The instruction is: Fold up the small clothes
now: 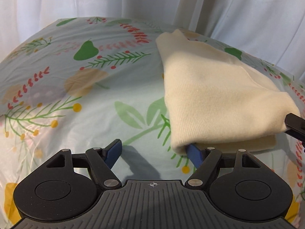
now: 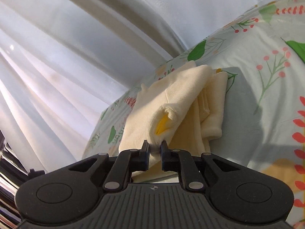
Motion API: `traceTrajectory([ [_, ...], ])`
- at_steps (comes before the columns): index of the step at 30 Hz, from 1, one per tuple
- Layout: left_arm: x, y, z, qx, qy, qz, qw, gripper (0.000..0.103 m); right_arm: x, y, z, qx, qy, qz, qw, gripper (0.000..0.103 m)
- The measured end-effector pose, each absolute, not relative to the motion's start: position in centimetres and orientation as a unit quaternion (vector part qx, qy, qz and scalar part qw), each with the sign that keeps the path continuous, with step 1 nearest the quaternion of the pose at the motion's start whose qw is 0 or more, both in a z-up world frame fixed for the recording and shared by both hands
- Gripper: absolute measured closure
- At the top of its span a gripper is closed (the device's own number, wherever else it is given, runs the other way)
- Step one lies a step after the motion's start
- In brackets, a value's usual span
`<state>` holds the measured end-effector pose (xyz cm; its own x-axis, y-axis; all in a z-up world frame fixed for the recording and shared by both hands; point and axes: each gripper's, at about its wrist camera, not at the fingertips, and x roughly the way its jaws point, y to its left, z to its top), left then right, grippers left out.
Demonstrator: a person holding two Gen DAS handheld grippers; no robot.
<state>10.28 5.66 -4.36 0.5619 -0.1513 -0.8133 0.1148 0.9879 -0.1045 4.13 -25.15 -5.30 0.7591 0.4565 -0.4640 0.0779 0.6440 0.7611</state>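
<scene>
Folded cream-yellow knit garment (image 1: 215, 95) lies on the floral-print plastic tablecloth (image 1: 76, 87) (pale blue w/ green leaves, red berries, yellow blobs), on the surface's right half in the left wrist view, reaching nearly to the far edge. Its long axis runs diagonally: narrow end points toward the far edge, wide folded end toward the near-right. Several layers are stacked, w/ the fold edge along the near side.

Left gripper (image 1: 154, 148): black body, blue pads, jaws spread wide, nothing pinched. Its right blue finger (image 1: 193, 152) is tucked just under the near-left corner of the fabric, while the left finger stands on bare cloth, apart from the garment.

Right gripper (image 2: 154, 147): jaws pressed nearly together, pinching a bunched corner of the garment's (image 2: 171, 99) top layer, which rises in a small hump right in front of the pads. A bit of bright yellow (image 2: 162, 126) shows inside that lifted fold; can't tell what it is. In the left wrist view this gripper's black tip (image 1: 295, 126) enters from the right edge at the garment's wide end.

Behind the surface's far edge hangs a white pleated curtain (image 1: 95, 0). No containers in view.
</scene>
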Motion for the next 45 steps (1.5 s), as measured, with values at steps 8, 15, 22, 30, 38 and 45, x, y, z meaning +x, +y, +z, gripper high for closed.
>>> traceTrajectory([
  [8,10.5,6.6,-4.6,-0.037,0.475,-0.066,0.877,0.022,3.8,-24.9,-7.0,0.390,0.379,0.072,0.836,0.093],
  [15,9.3,8.0,-4.3,-0.039,0.480,-0.036,0.876,0.025,2.7,-24.3,-6.5,0.273,0.411,0.023,0.869,0.079],
  [22,8.9,8.6,-2.0,-0.045,0.448,-0.029,0.892,0.025,2.3,-22.8,-2.3,0.199,0.357,0.029,0.912,0.079],
  [30,11.6,4.9,-4.3,-0.008,0.460,-0.040,0.887,0.019,5.8,-20.2,-5.7,0.119,0.415,0.026,0.901,0.076],
  [38,10.3,5.7,-4.1,-0.003,0.470,-0.042,0.882,0.016,5.2,-19.6,-5.3,0.063,0.453,0.021,0.889,0.066],
  [45,6.1,6.0,-4.5,0.032,0.521,-0.055,0.851,0.018,1.5,-17.8,-3.0,0.034,0.505,0.054,0.861,0.018],
])
